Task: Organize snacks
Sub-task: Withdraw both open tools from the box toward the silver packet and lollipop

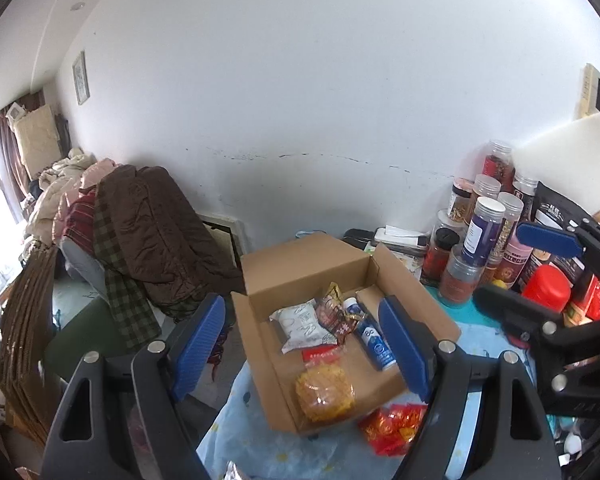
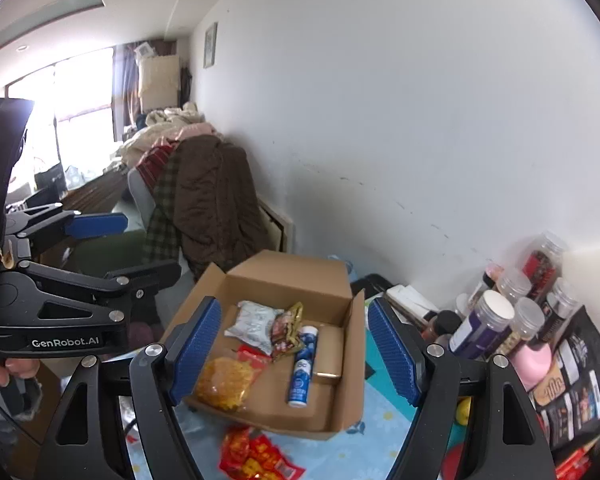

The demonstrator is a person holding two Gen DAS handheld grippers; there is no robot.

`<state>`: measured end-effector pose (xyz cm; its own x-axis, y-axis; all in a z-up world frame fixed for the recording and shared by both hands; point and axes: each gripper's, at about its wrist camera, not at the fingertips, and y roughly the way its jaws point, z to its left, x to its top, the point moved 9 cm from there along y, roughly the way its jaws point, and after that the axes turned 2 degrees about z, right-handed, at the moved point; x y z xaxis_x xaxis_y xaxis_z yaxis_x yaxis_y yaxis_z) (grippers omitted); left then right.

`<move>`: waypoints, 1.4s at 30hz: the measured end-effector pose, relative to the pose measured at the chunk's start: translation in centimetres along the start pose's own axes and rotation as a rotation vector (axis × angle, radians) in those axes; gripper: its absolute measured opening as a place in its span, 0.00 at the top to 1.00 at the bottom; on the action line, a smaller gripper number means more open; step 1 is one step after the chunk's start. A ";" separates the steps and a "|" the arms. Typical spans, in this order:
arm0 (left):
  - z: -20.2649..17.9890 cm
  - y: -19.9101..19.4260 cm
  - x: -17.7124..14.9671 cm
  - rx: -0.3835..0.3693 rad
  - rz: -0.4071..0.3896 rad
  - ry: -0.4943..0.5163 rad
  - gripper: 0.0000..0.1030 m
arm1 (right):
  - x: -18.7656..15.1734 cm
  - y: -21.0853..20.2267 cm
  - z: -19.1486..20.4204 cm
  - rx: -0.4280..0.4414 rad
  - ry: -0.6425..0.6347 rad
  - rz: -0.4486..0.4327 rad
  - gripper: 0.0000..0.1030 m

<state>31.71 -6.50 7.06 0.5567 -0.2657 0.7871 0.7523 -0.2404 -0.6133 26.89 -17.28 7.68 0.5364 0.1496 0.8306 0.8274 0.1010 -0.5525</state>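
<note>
On blue floral cloth, just before open brown cardboard box (image 2: pixel 284 360) | crinkly red foil snack packet (image 2: pixel 256 456): light, soft, slippery; pinch an edge | left gripper (image 1: pixel 300 344) and right gripper (image 2: pixel 296 352) jaws apart, empty

Table under light-blue patterned cloth (image 2: pixel 380 420). Open cardboard box (image 2: pixel 292 280) sits on it. Red snack packet (image 2: pixel 256 456) just beside box; jars (image 1: pixel 480 232) clustered at wall.

Left tool (image 1: pixel 302 344) wide open, empty; right tool (image 2: pixel 294 354) wide open, empty.
</note>
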 end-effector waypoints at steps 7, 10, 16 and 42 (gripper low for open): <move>0.0 -3.7 -2.0 0.000 -0.056 -0.020 0.21 | -1.4 -2.9 1.2 -0.003 -0.003 -0.024 0.24; -0.1 -4.9 -2.8 -0.009 -0.068 -0.019 0.19 | -2.3 -4.1 1.7 -0.001 -0.003 -0.035 0.19; -0.4 -7.1 -5.1 -0.022 -0.083 -0.023 0.19 | -4.3 -5.9 3.2 0.014 -0.022 -0.052 0.19; 1.9 -6.6 -21.0 0.012 0.064 -0.167 0.19 | -16.2 -3.5 11.5 0.228 0.060 0.069 0.19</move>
<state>15.67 2.42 -5.30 0.6539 -0.1212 0.7469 0.7170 -0.2160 -0.6628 13.36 -8.72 -4.60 0.6045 0.1062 0.7895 0.7332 0.3134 -0.6035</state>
